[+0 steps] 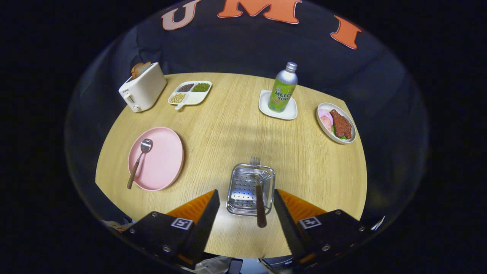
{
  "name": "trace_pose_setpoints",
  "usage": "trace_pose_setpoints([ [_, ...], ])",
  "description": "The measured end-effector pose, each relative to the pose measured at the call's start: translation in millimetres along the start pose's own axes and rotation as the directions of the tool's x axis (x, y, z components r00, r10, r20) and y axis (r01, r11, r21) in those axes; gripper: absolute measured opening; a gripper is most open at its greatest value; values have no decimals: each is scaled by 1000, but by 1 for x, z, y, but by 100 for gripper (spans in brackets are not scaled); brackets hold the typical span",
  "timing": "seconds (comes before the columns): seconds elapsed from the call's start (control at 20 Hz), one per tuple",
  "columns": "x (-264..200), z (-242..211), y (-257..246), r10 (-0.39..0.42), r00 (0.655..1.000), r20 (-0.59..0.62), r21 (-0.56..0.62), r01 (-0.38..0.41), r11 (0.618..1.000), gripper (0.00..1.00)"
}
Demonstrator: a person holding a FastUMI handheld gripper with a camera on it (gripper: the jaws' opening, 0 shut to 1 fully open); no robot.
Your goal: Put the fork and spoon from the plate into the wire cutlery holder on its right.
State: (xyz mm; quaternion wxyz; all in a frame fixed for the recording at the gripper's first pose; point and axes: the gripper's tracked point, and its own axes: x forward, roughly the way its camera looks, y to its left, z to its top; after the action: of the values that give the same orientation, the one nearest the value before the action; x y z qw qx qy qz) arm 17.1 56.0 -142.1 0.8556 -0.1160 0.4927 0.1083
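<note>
The gripper [246, 213] is hovering with its fingers spread wide and holding nothing. Between and just ahead of them the fork [259, 198] is lying across the wire cutlery holder [251, 188], tines poking past the far rim, dark handle hanging out over the near one. It looks released rather than standing upright.

The spoon [139, 160] is waiting on the pink plate [161, 160], well off to the left of the holder, its handle jutting over the plate's near edge. That is probably the next step — the overhanging handle is offering the easiest grip, with the fingers straddling it crosswise so it is not rolling.

The round wooden table [228, 129] is also carrying a toaster [142, 91], a divided dish [190, 93], a bottle [283, 87] on a white coaster [291, 112], and a plate of food [336, 123] — all well beyond the fingers.
</note>
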Motion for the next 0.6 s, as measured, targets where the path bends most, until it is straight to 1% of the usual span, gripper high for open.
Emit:
trace_pose_setpoints([
  [0.05, -3, 4, 9, 6, 1000, 23, -11, -6, 1000, 99],
  [0.15, -8, 15, 31, 23, 997, 70, -34, -20, 999, 99],
  [0.3, -10, 27, 81, 94, 987, 131, -71, -85, 994, 99],
  [0.6, 5, 29, 172, 206, 967, 150, -169, -180, 969, 99],
])
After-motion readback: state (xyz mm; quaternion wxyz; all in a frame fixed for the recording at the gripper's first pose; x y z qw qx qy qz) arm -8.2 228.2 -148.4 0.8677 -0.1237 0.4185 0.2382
